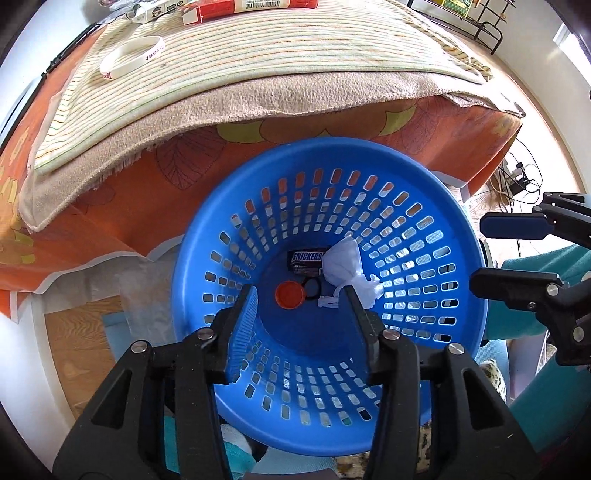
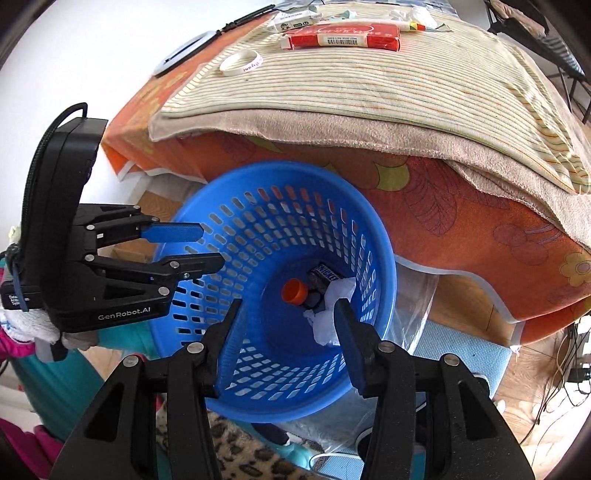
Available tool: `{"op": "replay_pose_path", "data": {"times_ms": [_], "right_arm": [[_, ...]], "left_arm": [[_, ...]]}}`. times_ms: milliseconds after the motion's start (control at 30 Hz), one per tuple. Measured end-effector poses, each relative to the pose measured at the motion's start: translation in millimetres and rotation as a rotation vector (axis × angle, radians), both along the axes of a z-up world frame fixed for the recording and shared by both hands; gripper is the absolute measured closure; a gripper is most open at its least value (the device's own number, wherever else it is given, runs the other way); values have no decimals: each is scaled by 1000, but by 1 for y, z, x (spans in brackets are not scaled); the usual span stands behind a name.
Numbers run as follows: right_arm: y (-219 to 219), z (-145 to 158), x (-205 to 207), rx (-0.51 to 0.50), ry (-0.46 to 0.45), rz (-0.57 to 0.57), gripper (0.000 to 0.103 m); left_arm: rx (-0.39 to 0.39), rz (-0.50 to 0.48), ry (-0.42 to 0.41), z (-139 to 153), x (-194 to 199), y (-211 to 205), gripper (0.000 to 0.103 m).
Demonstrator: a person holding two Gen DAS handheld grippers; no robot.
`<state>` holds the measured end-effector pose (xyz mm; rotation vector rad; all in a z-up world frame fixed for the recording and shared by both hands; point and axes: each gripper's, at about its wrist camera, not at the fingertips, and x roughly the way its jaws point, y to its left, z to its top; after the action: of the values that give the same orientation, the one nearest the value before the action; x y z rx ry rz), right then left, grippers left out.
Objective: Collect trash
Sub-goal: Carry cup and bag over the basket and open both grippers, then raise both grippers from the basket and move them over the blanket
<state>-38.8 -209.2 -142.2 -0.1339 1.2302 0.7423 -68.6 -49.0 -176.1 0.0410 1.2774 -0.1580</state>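
A blue perforated basket [image 1: 424, 206] [image 2: 229, 206] stands on the floor beside the table. In its bottom lie a Snickers wrapper [image 1: 306, 258] [image 2: 325, 275], an orange cap [image 1: 290, 294] [image 2: 293, 290], a small black ring [image 1: 312, 287] and crumpled white tissue [image 1: 341, 264] [image 2: 341, 291]. My left gripper [image 1: 301, 295] [image 2: 207, 247] is open and empty over the basket's mouth. My right gripper [image 2: 286, 310] [image 1: 476, 251] is open and empty, above the basket's rim. On the table lie a white wristband [image 1: 133, 57] [image 2: 242, 62], a red box [image 2: 343, 37] [image 1: 255, 5] and small wrappers [image 2: 295, 18].
The table [image 1: 177, 173] [image 2: 461, 218] carries an orange flowered cloth and a striped mat [image 1: 258, 55] [image 2: 369, 92]. A clear plastic bag [image 2: 417, 306] lies by the basket. Cables [image 2: 576, 354] run on the wooden floor at right. Teal fabric [image 1: 532, 266] is near the right gripper.
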Motion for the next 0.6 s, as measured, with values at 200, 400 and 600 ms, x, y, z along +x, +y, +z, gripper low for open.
{"op": "replay_pose_path", "data": {"times_ms": [200, 400, 600], "right_arm": [[-1, 7, 2, -9, -36, -16, 56], [-2, 17, 7, -9, -74, -41, 46], [-5, 30, 13, -31, -129, -76, 39]], "left_arm": [[-50, 2, -25, 15, 5, 7, 55], [-76, 10, -82, 38, 11, 11, 55], [-88, 60, -114, 56, 26, 23, 40]]}}
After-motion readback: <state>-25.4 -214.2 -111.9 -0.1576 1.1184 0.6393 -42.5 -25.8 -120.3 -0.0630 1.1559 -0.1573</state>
